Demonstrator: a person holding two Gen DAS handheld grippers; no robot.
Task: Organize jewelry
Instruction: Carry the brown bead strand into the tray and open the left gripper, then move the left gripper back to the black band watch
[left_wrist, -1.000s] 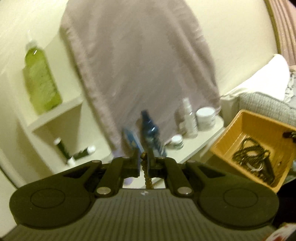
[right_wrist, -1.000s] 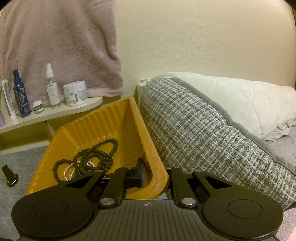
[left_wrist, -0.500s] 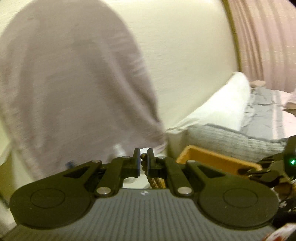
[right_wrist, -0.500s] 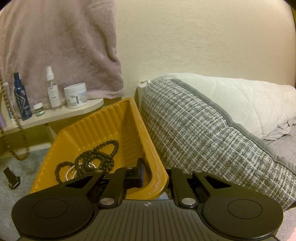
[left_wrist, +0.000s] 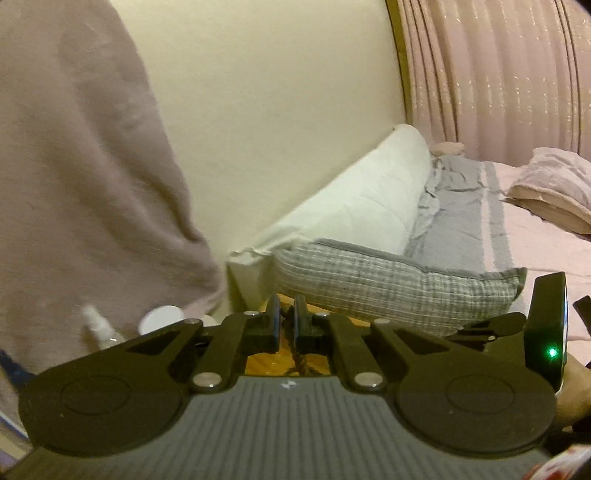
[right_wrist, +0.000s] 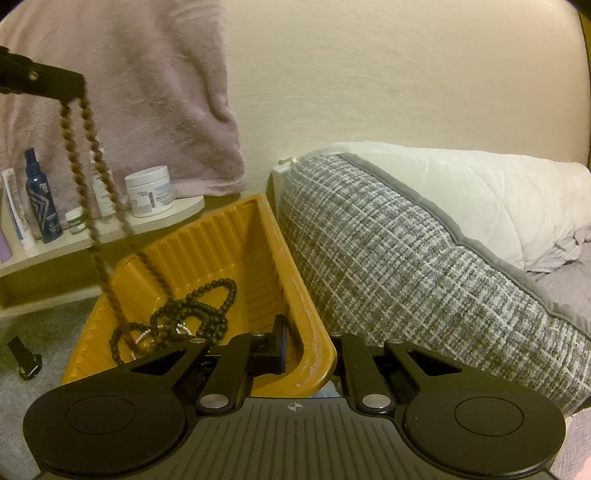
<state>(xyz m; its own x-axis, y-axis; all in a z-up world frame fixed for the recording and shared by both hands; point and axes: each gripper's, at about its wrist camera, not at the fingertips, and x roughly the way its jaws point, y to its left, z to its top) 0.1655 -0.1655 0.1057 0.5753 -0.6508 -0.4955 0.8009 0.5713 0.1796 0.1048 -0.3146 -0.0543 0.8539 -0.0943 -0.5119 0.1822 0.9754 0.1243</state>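
Observation:
My left gripper (left_wrist: 287, 317) is shut on a brown bead necklace (left_wrist: 300, 360). In the right wrist view the left gripper (right_wrist: 70, 90) is at the upper left and the necklace (right_wrist: 86, 206) hangs from it, its lower end reaching into the yellow tray (right_wrist: 229, 236). Black bead necklaces (right_wrist: 192, 314) lie in the tray. My right gripper (right_wrist: 308, 345) straddles the tray's near right corner rim, one finger inside and one outside. Whether the fingers press on the rim I cannot tell.
A grey woven cushion (right_wrist: 424, 266) and a white pillow (right_wrist: 480, 192) lie right of the tray. A shelf (right_wrist: 110, 232) with bottles and a white jar (right_wrist: 149, 190) stands at left under a hanging pink towel (right_wrist: 129, 92). A small black object (right_wrist: 24, 356) lies on the carpet.
My left gripper has swung right with the brown necklace, from facing the shelf to above the tray; the necklace now hangs into the tray. The right gripper has stayed still.

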